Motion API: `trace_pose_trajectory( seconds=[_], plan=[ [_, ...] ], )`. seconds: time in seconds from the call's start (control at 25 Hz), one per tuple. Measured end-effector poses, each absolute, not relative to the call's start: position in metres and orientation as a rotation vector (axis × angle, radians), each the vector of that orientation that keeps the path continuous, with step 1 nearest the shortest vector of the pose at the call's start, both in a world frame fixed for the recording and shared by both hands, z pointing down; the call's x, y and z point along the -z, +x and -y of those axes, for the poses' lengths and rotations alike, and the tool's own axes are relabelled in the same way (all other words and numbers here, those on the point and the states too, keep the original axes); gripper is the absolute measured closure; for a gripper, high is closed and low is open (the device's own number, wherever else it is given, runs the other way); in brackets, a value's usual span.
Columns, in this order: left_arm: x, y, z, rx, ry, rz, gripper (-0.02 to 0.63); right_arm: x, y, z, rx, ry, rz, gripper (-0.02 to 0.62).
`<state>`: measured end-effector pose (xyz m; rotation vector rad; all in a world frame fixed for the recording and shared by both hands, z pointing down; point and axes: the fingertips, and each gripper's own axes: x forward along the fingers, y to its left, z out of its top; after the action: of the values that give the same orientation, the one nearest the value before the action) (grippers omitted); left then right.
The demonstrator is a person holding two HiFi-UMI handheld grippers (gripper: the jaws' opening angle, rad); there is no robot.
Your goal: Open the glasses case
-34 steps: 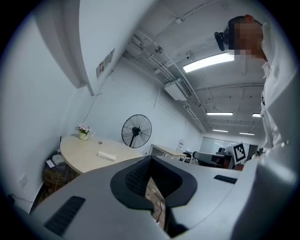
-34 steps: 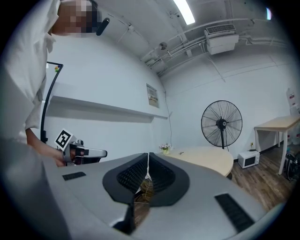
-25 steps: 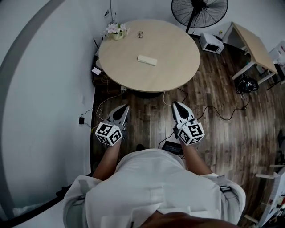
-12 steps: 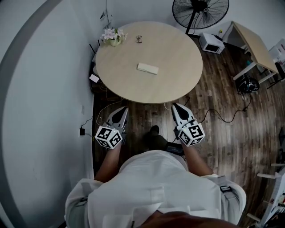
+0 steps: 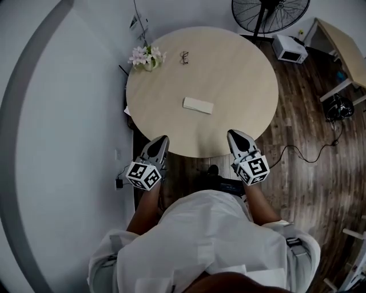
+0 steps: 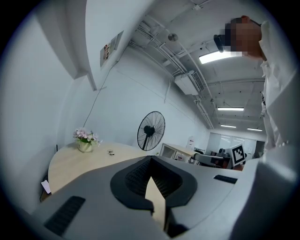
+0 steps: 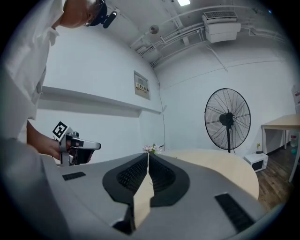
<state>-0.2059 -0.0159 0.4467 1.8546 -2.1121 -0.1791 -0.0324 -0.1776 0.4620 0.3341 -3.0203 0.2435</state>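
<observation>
A pale, flat glasses case lies closed near the middle of the round wooden table. Both grippers hover at the table's near edge, well short of the case. My left gripper is to the case's lower left and my right gripper to its lower right. The left gripper view shows its jaws pressed together with nothing between them. The right gripper's jaws are likewise shut and empty. The case itself is hidden behind the jaws in both gripper views.
A pot of pink flowers and a pair of glasses sit at the table's far left. A standing fan, a white microwave on the floor and a desk stand beyond. The wall runs along the left.
The person has stepped towards the table. Both grippers have gone from over the floor to the table's near edge, still shut.
</observation>
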Motion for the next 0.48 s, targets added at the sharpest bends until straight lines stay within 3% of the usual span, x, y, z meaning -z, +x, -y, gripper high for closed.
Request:
trace_pose_trajectory(
  seconds=[0.48],
  plan=[
    [-0.463,-0.276,0.092,0.044,1.808,2.170,0.594,-0.487,-0.102,0.255,-0.189,0.201,3.046,0.566]
  ],
)
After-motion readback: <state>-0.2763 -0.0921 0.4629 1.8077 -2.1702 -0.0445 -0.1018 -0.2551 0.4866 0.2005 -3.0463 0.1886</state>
